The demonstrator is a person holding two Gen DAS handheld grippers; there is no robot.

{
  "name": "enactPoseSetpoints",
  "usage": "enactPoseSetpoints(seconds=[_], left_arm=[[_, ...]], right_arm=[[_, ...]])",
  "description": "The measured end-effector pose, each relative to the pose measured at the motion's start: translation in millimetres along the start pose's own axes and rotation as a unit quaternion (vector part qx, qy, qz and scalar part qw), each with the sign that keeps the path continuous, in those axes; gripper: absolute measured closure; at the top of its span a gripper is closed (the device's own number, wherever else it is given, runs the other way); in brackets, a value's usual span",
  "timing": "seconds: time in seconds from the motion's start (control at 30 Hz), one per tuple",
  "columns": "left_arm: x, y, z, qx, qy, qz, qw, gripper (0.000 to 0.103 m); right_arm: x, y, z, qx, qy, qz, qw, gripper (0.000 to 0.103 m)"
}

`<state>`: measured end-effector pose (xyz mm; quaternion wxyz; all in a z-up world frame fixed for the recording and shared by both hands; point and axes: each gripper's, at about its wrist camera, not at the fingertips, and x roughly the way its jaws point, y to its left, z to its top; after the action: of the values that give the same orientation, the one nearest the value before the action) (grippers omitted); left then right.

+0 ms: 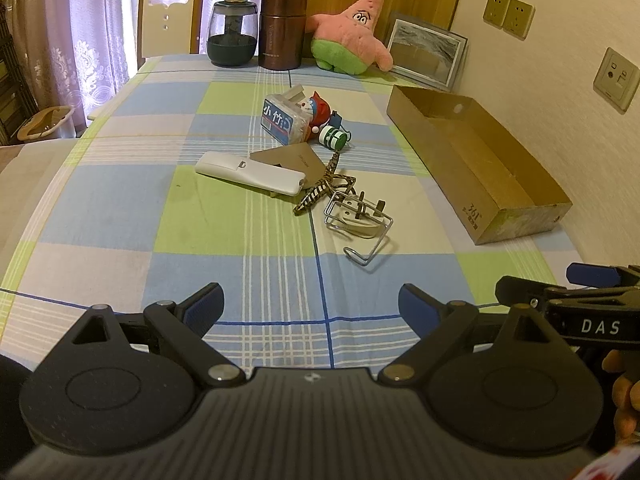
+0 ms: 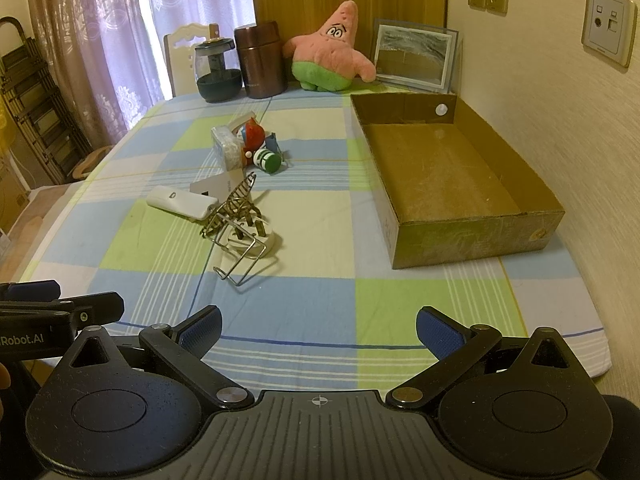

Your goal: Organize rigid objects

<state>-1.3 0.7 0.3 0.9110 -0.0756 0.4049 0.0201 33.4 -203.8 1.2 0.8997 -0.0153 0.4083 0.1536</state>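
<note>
both the left gripper (image 1: 311, 308) and right gripper (image 2: 319, 330) hover spread wide, holding nothing. the wire rack (image 2: 242, 254) sits left of the cardboard box (image 2: 472, 236).

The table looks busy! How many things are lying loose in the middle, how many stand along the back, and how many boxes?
Loose in the middle: 7 (remote, cardboard piece, starfish clip, wire rack, plug, swab box, toy)
Along the back: 4 (glass jar, brown flask, plush star, picture frame)
Cardboard boxes: 1
Total: 12

left gripper (image 1: 311, 308): fingers spread, empty | right gripper (image 2: 319, 332): fingers spread, empty
</note>
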Motion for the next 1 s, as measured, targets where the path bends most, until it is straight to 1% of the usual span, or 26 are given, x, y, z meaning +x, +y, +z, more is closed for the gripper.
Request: enactPoseSetpoints(seconds=[0.43,0.7,0.83,1.0], left_arm=[[0,1,2,0.005,-0.003,0.002,1.0000,0.011],[8,5,5,0.011,-0.005,0.001,0.9999,0.011],[17,13,9,0.014,-0.006,0.004,0.9999,0.011],[31,29,18,0.018,-0.008,0.008,0.9998,0.011]], right_arm=[[1,-1,4,0.004,-0.004,-0.002,1.000,0.002],[6,-1,3,0.003,-0.006,0.001,1.000,0.002],[13,2,4,-0.003,-0.009,0.011,1.000,0.002],[28,13,5,-0.026,-0.017,0.027,0.999,0.002]])
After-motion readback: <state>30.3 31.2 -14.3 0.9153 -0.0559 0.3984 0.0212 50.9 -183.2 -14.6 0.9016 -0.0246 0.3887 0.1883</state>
